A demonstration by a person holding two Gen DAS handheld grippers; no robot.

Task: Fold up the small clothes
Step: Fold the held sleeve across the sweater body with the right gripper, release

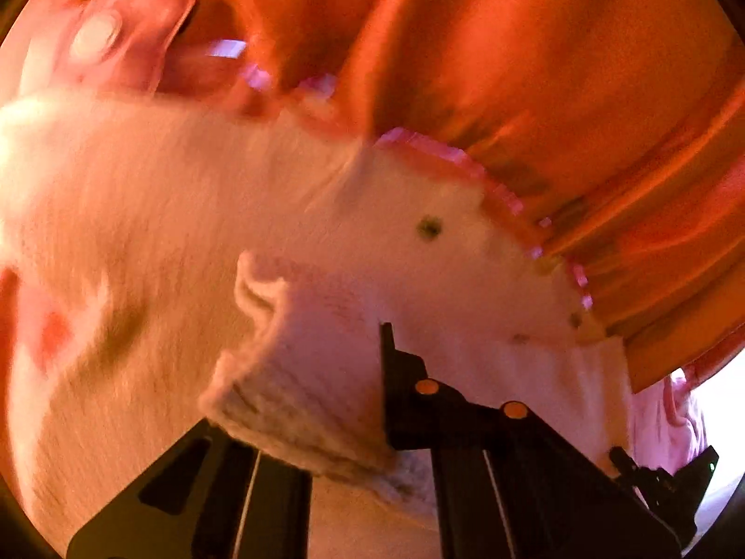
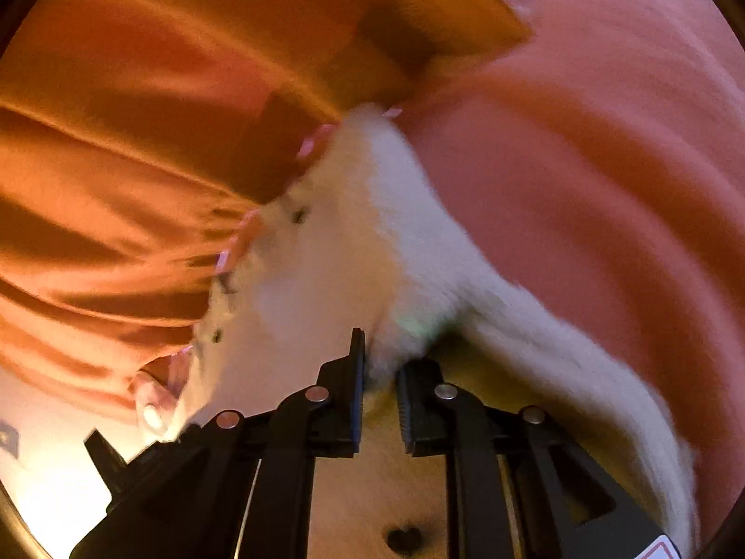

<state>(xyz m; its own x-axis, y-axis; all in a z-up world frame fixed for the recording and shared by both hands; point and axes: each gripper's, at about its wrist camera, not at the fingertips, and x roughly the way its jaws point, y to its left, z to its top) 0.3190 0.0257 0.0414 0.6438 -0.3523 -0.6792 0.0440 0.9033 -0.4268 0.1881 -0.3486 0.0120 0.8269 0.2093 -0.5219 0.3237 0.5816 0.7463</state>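
Observation:
A small garment with a white fleecy top [image 1: 195, 214] and an orange pleated skirt [image 1: 535, 60] fills both views, lifted close to the cameras and blurred. A pink scalloped trim [image 1: 470, 163] joins top and skirt. My left gripper [image 1: 326, 400] is shut on a white fleecy edge, which drapes over and hides its left finger. My right gripper [image 2: 379, 372] is shut on the white fleece [image 2: 344, 251] at its lower edge; the orange skirt [image 2: 139, 139] hangs to the left.
A pink strap with a white snap button [image 1: 95, 37] shows at the upper left of the left wrist view. Salmon-pink cloth [image 2: 605, 163] fills the right of the right wrist view. The other gripper's black tip [image 1: 666, 480] shows at the lower right.

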